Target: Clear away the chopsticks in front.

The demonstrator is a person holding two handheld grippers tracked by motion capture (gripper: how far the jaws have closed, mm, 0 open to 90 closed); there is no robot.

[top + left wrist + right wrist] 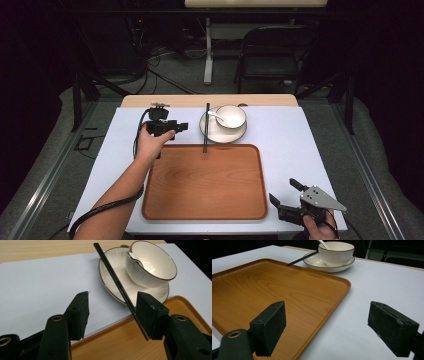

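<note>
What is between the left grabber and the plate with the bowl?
Just bare white table. In the left gripper view the left gripper is open, short of the plate, and black chopsticks lean across the plate's rim.

Black folding chair (272, 50) beyond table's far edge — cables (160, 70) trailing over grey floor (185, 75); white desk leg (208, 50) upright beside chair.
</note>
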